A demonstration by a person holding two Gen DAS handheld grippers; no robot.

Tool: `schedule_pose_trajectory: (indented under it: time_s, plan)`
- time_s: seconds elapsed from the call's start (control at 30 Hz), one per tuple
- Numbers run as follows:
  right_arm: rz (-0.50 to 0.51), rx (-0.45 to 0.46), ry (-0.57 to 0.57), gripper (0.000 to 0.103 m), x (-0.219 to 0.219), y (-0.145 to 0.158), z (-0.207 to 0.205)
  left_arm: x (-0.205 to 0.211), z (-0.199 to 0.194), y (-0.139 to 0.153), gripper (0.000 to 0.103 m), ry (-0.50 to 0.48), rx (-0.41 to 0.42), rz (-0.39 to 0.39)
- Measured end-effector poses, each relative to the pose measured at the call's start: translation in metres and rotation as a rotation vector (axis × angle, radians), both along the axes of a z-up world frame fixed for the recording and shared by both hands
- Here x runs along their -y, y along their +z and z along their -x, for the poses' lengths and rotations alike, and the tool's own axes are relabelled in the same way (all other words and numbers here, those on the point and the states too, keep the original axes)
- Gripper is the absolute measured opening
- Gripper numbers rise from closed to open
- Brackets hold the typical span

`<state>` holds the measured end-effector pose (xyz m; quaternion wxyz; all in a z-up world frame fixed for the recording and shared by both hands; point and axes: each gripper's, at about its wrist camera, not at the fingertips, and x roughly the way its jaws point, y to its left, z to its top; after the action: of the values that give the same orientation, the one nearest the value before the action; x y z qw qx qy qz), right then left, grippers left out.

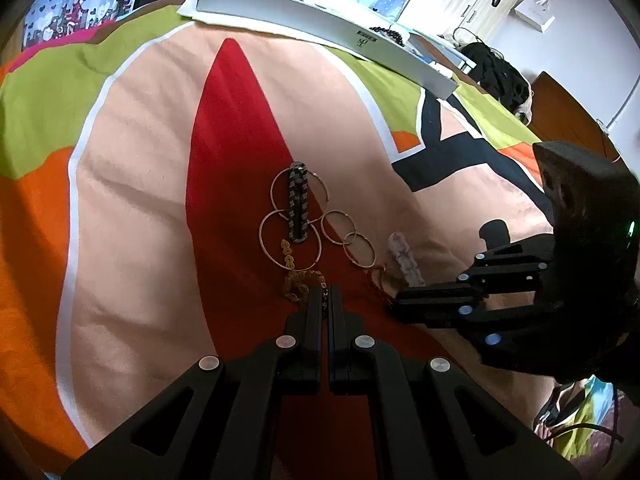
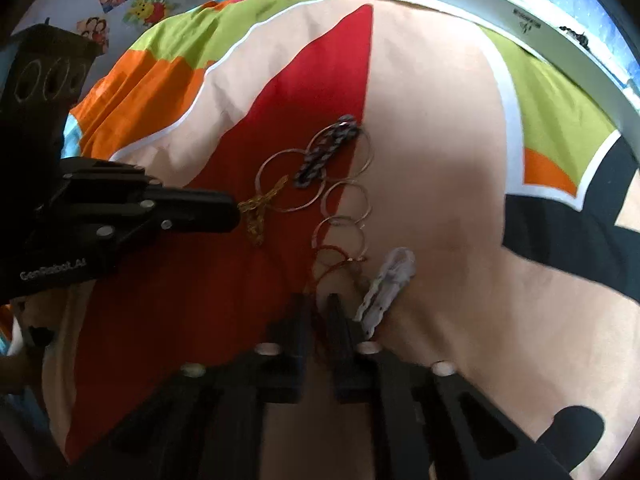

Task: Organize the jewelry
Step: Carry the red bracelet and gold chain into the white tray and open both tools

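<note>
1. Left wrist view: the jewelry lies in a cluster on the red wedge of a bright blanket [image 1: 132, 184]. A gold chain [image 1: 298, 282] sits nearest, and the left gripper [image 1: 325, 300] has its jaws pressed together on the chain's end, with a small dark piece showing in the slit between them.
2. Just beyond the chain lie thin hoops [image 1: 298, 196], some overlapping, with a dark braided band [image 1: 298, 208] laid across the two largest.
3. To the right of the hoops sits a pale hair clip [image 1: 404, 256], on the peach part of the blanket.
4. The right gripper [image 1: 400, 302] reaches in from the right, angled steeply down, its tips beside the clip's near end.
5. Right wrist view: a red cord [image 2: 332, 264] loops between the hoops and the clip, and a strand of it runs down between the right gripper's fingers [image 2: 340, 320], which are drawn nearly together on it; the frame is blurred there.
6. The left gripper enters this view from the left, tip at the chain.
7. A long white box [image 1: 320, 24] lies at the blanket's far edge.
</note>
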<state>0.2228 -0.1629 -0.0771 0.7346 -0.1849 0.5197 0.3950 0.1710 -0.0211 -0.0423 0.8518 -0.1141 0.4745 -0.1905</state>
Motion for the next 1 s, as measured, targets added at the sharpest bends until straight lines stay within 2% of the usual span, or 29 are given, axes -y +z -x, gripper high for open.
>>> schedule_pose_trajectory:
  time_s: [0.17, 0.43, 0.63, 0.8, 1.0]
  plan:
    - [-0.091, -0.07, -0.035, 0.005, 0.01, 0.015, 0.002, -0.001, -0.003, 0.025, 0.0, -0.004, 0.043, 0.013]
    - [-0.355, -0.099, -0.146, 0.005, 0.035, 0.087, -0.023, -0.01, -0.032, 0.08, 0.0, 0.014, 0.15, 0.017]
    - [-0.523, -0.158, -0.226, 0.005, 0.042, 0.125, -0.059, -0.012, -0.065, 0.11, 0.0, 0.021, 0.23, 0.01]
    - [-0.524, -0.107, -0.282, 0.005, 0.051, 0.142, -0.089, -0.01, -0.106, 0.129, 0.0, 0.024, 0.304, 0.003]
    - [-0.46, 0.047, -0.34, 0.005, 0.047, 0.158, -0.135, -0.011, -0.165, 0.149, 0.0, 0.049, 0.375, 0.048]
